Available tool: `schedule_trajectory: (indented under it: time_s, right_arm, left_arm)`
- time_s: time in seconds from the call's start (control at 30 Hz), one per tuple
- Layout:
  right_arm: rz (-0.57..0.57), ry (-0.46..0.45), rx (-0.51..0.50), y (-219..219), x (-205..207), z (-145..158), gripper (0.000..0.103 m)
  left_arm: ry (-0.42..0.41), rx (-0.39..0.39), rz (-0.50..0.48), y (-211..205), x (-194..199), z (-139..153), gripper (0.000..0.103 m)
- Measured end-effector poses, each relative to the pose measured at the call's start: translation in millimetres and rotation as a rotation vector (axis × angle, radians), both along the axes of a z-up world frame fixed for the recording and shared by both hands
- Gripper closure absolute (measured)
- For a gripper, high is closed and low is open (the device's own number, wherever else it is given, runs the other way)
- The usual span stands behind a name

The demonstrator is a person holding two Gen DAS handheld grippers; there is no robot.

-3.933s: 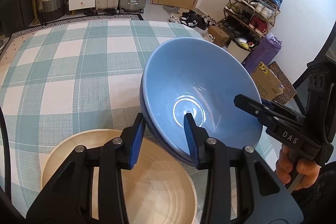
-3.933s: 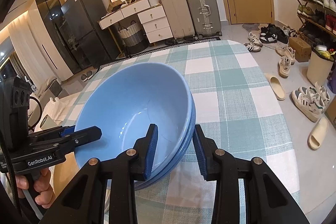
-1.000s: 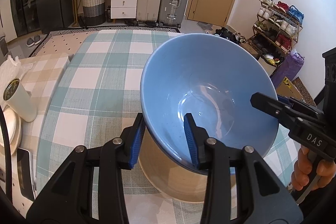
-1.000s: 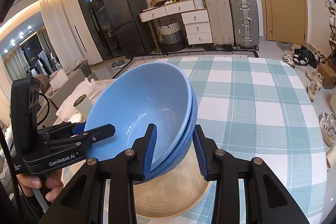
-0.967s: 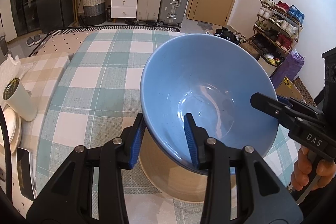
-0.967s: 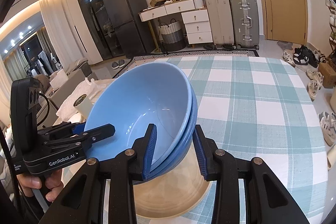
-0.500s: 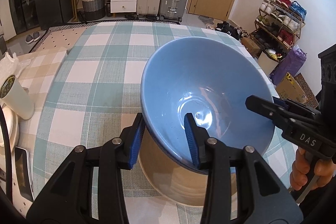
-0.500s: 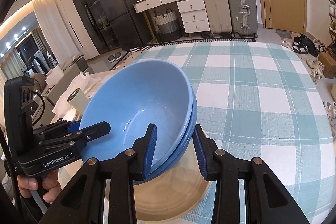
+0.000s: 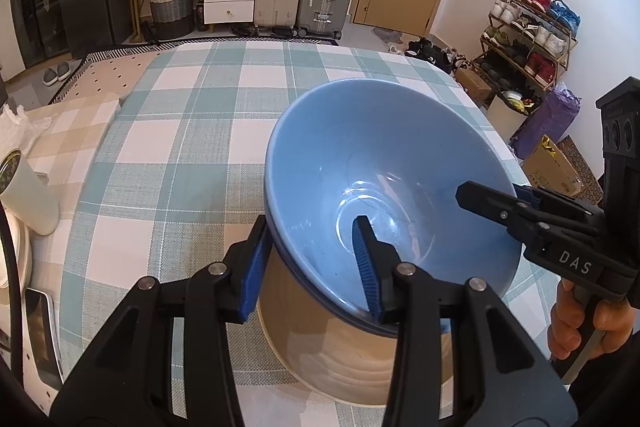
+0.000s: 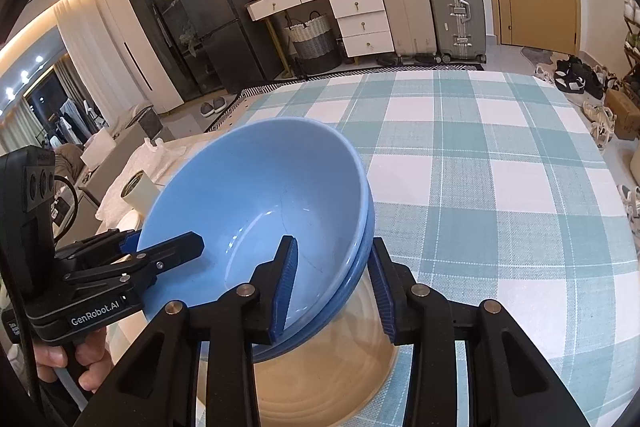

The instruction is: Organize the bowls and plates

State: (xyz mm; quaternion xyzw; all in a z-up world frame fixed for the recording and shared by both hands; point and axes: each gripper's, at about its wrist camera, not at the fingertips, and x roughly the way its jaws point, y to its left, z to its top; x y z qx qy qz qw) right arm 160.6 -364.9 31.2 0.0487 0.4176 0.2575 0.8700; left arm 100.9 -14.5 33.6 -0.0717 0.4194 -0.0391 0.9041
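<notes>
Living room, suitcases and drawers at the far wall; checked tablecloth (image 9: 192,155) covers the table. Two nested blue bowls (image 9: 384,187) sit tilted in the beige bowl (image 9: 340,359) at the near edge. Left gripper (image 9: 308,263) clamps the stack's near-left rim, right gripper (image 10: 332,287) clamps the opposite rim, a pad inside and outside each. Risk: releasing unevenly while tilted could let the stack slide or clack against the beige rim.
</notes>
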Motion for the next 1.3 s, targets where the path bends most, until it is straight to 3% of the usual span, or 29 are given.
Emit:
schedule_trajectory:
  time_s: [0.17,0.4,0.53,0.6,0.63,0.73,0.83,1.1,1.3]
  right_arm:
    - [0.015,-0.005,-0.006,1,-1,1,0.064]
    - [0.059,-0.061,-0.067,8,-13,2,0.052]
    - [0.072,-0.121,-0.064,6,-24,7,0.021]
    - [0.081,-0.142,-0.049,2,-28,11,0.018]
    - [0.085,-0.154,-0.046,1,-30,12,0.016]
    - [0.089,-0.212,-0.038,-5,-39,18,0.004]
    - [0.097,-0.247,-0.005,-13,-45,22,0.001]
    - [0.108,-0.314,0.056,-35,-61,18,0.001]
    - [0.118,-0.37,0.044,-44,-78,8,0.001]
  left_arm:
    - [0.0,-0.012,-0.01,4,3,-3,0.062]
    - [-0.073,0.035,-0.015,4,-8,-2,0.026]
    - [-0.133,0.057,-0.041,4,-21,1,0.021]
    - [-0.178,0.074,-0.045,6,-28,4,0.014]
    - [-0.197,0.071,-0.047,7,-33,6,0.002]
    - [-0.266,0.058,-0.054,13,-46,12,0.002]
    - [-0.308,0.075,-0.056,15,-58,15,0.002]
    - [-0.382,0.073,-0.069,25,-89,10,0.002]
    - [-0.403,0.049,-0.066,35,-102,-4,0.002]
